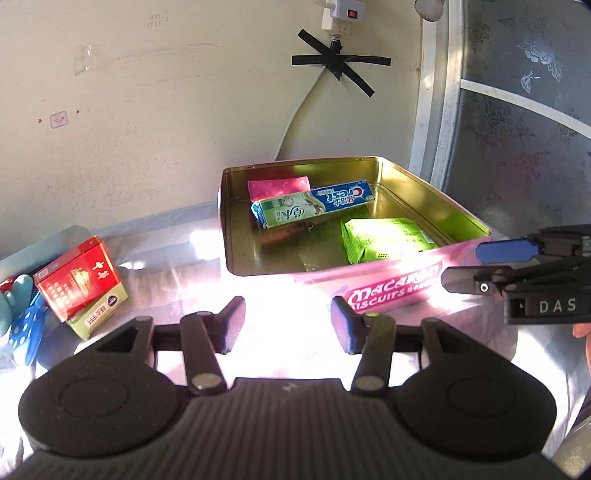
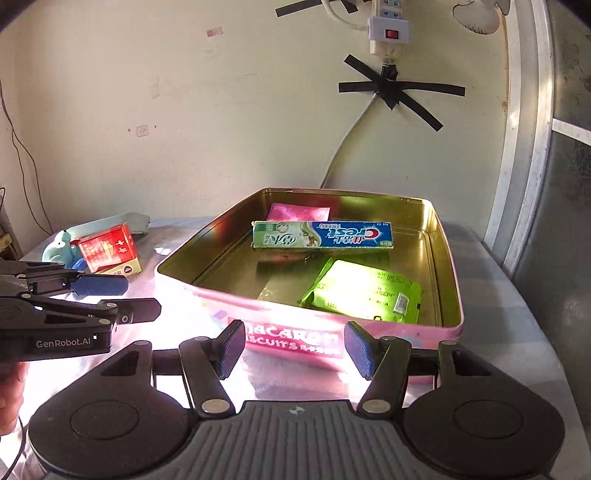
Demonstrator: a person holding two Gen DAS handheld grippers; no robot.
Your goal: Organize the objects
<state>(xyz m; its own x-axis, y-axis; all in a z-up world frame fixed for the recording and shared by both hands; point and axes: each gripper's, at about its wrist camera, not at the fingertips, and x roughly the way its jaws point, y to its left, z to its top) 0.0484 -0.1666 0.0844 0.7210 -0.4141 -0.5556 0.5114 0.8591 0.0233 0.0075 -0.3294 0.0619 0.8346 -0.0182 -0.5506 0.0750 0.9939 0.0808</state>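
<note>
While both jaws gape empty, pink tin sits just ahead.

Sunlit bench against a scuffed cream wall

A white power strip hangs on the wall, its cord fixed by crossed black tape; a patterned grey panel stands at right, glare bleaching the bench.

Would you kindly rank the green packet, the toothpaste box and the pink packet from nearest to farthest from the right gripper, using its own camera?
1. Green packet, front right of the tin.
2. Toothpaste box, across the middle.
3. Pink packet, at the back.
The right gripper is open.
</note>
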